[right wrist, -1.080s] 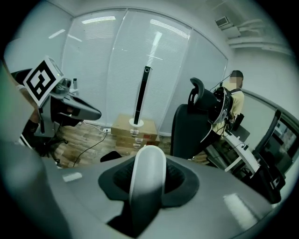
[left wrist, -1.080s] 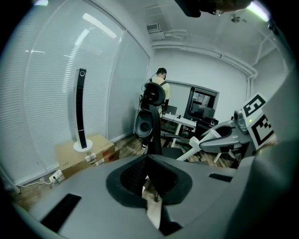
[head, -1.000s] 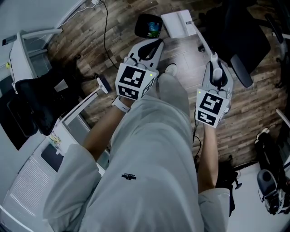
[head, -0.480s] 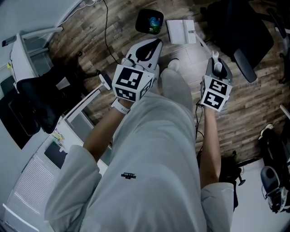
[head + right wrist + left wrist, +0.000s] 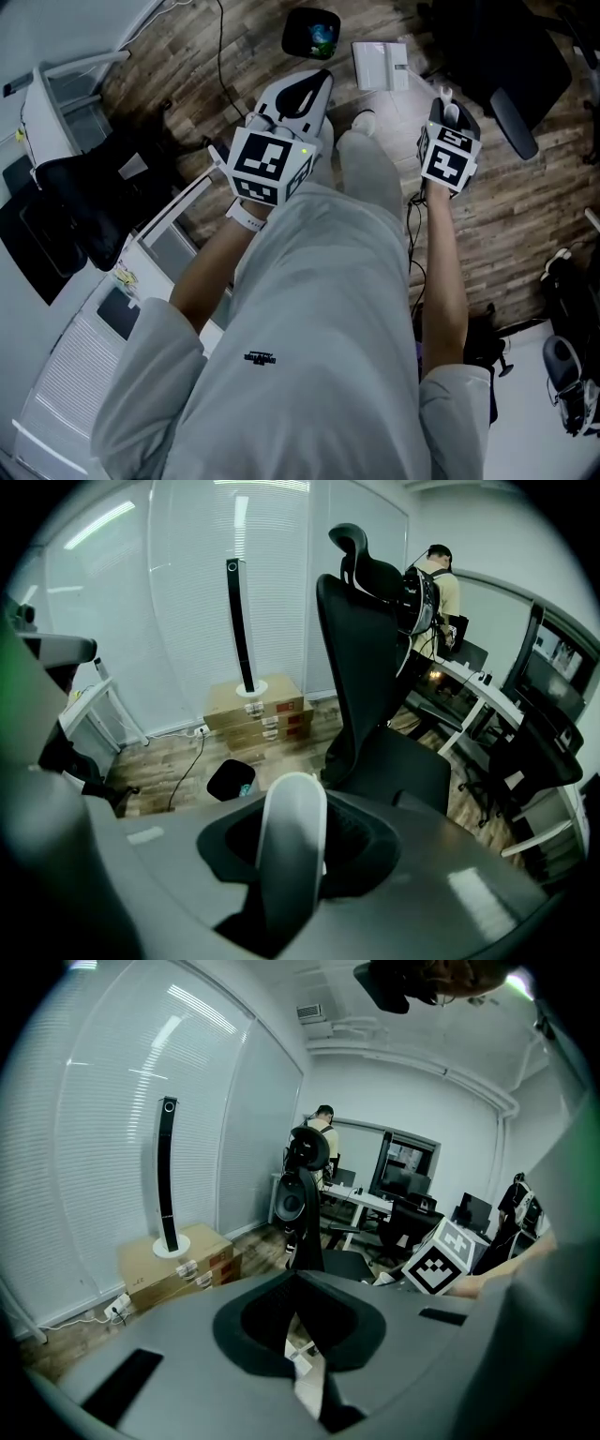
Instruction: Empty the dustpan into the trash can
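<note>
- Head view: the dustpan (image 5: 380,66) is seen low by the floor, at the far end of the scene. It lies just right of the can (image 5: 292,39), apart from it and not yet tipped. The right gripper (image 5: 450,117) is held near it, and the left gripper (image 5: 298,98) is carried alongside on the left. Against a second ago, both grippers are found further forward and less of the handle is shown. From this the handle is judged steeper and the person nearer the can. The gap between dustpan and can is much as it was. The approach is judged nearly done, with the lift and tip yet to be made.
- Left gripper view: the jaws are drawn close, with only a thin pale slit left between them, and nothing is seen gripped. The can is not shown here.
- Right gripper view: the jaws are clamped on the white handle (image 5: 292,855). The can (image 5: 223,778) is seen on the floor beyond, left of the chair (image 5: 375,696).
</note>
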Demonstrator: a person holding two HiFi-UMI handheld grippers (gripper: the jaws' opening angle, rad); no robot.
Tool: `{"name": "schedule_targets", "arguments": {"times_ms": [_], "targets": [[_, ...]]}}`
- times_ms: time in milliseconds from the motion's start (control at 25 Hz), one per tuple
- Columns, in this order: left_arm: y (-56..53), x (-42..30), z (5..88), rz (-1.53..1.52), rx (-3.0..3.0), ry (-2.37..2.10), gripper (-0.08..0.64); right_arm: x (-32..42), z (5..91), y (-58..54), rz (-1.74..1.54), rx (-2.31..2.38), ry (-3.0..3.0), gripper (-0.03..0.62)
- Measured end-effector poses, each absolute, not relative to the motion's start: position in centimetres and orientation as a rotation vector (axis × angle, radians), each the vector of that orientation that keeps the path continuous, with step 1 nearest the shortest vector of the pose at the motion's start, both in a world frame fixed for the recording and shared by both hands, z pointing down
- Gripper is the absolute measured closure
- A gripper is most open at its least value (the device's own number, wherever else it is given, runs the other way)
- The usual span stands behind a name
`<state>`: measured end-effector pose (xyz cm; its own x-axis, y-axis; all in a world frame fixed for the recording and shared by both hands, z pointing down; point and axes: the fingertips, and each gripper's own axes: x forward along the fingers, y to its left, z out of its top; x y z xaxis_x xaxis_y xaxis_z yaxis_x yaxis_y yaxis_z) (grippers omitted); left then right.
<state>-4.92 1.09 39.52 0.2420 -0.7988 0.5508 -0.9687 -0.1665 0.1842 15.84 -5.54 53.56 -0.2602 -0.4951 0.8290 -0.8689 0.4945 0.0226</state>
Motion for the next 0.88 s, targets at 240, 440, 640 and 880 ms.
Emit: {"name": "schedule_targets", "arguments": {"times_ms": [240,440,640,880], "targets": [[2.3,-5.2,39.9,0.479,2.018,-1.593,0.554,15.3,54.6,-5.7,0.634,1.115,-1.890,0.472],[2.1,-4.9,40.0,0.487,2.020,-1.588,0.554,16.0,56.0,-5.3,0.707,1.108,-1.868,0.469],[1.9,-4.2,40.3,0.500,2.019,-1.577,0.554,15.0,55.9,-4.8,0.616,1.046,-1.919,0.468],[1.6,-3.4,40.2,0.516,2.032,-1.563,0.554,12.0,54.5,-3.6,0.715,0.960,-2.010,0.446]]}}
